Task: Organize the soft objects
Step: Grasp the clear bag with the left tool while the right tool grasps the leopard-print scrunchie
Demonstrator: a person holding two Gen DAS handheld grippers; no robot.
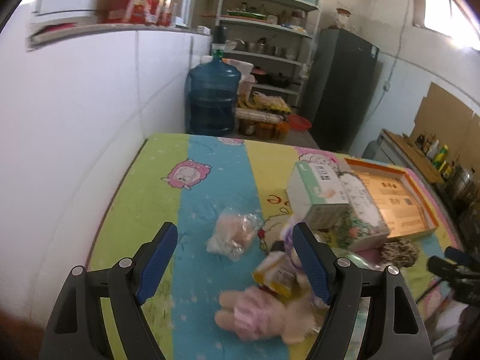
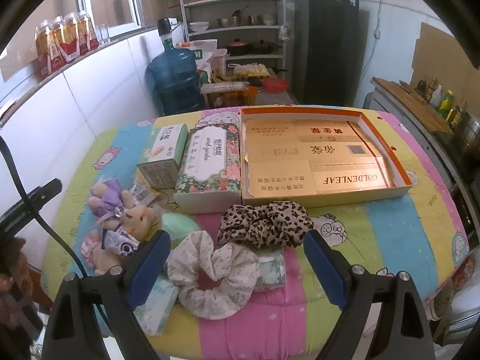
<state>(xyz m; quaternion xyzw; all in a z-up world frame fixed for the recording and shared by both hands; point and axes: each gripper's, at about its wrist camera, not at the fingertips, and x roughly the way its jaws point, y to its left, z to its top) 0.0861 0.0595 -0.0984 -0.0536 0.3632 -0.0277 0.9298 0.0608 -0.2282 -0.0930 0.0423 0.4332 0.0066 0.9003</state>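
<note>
- Hovering above the quilt-covered surface (image 2: 390, 234), the right tool (image 2: 237, 258) stands released, jaws wide, nothing pressed between the pads.
- White floral scrunchie (image 2: 211, 273): pale gathered fabric with small dark specks, ring-shaped, pink quilt showing through its hole; lies at the near edge, between the right tool's fingers in view.
- Leopard scrunchie (image 2: 264, 225): tan with dark spots, ruffled; sits just beyond the white one, touching the front wall of the open box (image 2: 402, 189).
- Plush bear in purple dress (image 2: 111, 207) lies to the left, beside a green round item (image 2: 180, 225); what that item is cannot be told.
- Floral tissue box (image 2: 210, 162) and small green-white carton (image 2: 163, 153) stand left of the open box.
- Left tool (image 1: 235, 258): released, jaws apart, above a pink plush toy (image 1: 258, 315); picture blurred.
- Clear-wrapped soft item (image 1: 232, 235) lies on the blue stripe, ahead of the left tool.
</note>
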